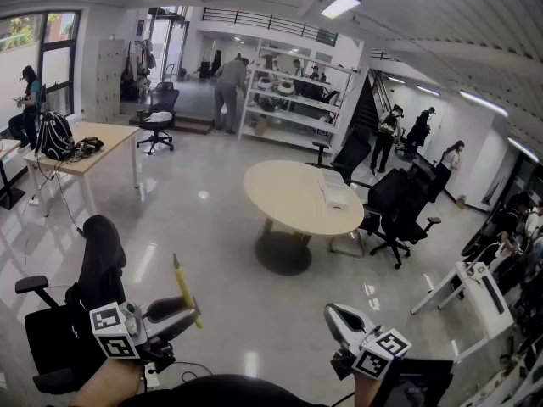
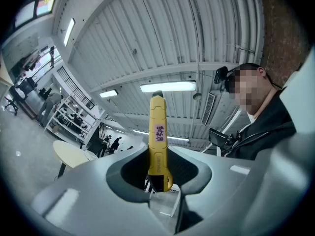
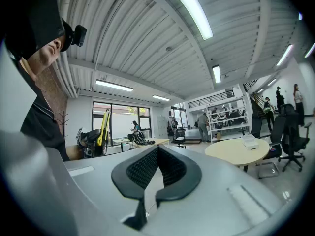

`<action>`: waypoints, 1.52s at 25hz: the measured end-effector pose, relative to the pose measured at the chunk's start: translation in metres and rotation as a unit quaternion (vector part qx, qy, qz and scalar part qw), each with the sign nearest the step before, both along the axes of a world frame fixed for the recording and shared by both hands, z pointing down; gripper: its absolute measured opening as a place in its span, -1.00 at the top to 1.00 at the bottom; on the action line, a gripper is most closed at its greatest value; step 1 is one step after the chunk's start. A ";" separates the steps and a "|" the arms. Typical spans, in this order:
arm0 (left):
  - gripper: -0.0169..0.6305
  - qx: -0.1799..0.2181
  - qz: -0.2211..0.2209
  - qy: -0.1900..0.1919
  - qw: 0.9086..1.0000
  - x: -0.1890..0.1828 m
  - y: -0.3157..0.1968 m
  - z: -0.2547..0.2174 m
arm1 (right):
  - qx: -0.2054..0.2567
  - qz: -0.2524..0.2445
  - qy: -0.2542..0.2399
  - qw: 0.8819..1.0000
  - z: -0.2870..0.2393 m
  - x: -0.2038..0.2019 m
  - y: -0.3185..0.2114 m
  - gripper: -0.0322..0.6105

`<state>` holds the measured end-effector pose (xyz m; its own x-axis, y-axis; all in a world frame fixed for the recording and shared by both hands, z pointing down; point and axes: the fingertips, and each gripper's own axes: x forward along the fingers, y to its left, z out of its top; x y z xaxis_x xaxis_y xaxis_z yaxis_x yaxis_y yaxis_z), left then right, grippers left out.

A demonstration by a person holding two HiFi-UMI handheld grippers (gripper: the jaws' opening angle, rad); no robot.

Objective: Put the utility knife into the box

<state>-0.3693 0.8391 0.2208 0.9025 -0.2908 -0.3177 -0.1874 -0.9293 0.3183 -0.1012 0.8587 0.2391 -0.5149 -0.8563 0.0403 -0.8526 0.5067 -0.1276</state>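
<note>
A slim yellow utility knife (image 2: 158,141) with a small pink label bearing dark handwriting on its side and a black lower end; it stands nearly upright in the left hand-held gripper (image 2: 158,180); the jaws are partly closed and clamp the knife's lower end from both sides, with most of the yellow body rising free above them. In the head view the knife (image 1: 185,291) sticks up from the left hand-held gripper (image 1: 188,310) at bottom left, leaning slightly left, high over a glossy office floor; the right hand-held gripper (image 1: 338,316) is at bottom right, well apart from it; its own view shows the right hand-held gripper (image 3: 156,149) with its tips together and nothing between them. A white box (image 1: 333,189) lies on a round pale counter (image 1: 293,197) farther off.
</note>
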 end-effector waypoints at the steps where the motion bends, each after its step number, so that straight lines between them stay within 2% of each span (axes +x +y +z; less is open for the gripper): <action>1: 0.61 0.000 0.000 0.000 1.000 0.000 0.000 0.001 | 0.000 0.000 0.001 1.000 0.000 0.000 0.000 0.86; 9: 0.61 0.005 0.008 0.007 1.000 -0.005 -0.008 -0.003 | -0.002 0.003 0.005 1.000 -0.002 -0.007 -0.008 0.86; 13: 0.61 0.006 0.008 0.012 1.000 -0.018 -0.014 -0.004 | -0.017 -0.010 -0.019 1.000 0.007 -0.019 -0.015 0.86; 20: 0.61 0.008 0.009 0.011 1.000 -0.051 -0.025 -0.006 | -0.009 -0.002 -0.006 1.000 0.000 -0.052 -0.031 0.86; 23: 0.61 0.009 0.008 0.008 1.000 -0.070 -0.030 -0.007 | -0.008 -0.010 -0.022 1.000 0.006 -0.068 -0.039 0.86; 29: 0.61 0.005 0.008 0.002 1.000 -0.108 -0.045 -0.004 | 0.001 -0.009 -0.022 1.000 0.008 -0.103 -0.054 0.86; 38: 0.61 -0.003 0.021 0.000 1.000 -0.127 -0.068 0.007 | -0.016 0.005 -0.019 1.000 0.026 -0.120 -0.072 0.86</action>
<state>-0.4959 0.7707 0.2280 0.9138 -0.2555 -0.3156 -0.1493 -0.9342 0.3239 -0.2216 0.7863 0.2647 -0.5079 -0.8601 0.0487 -0.8520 0.4932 -0.1759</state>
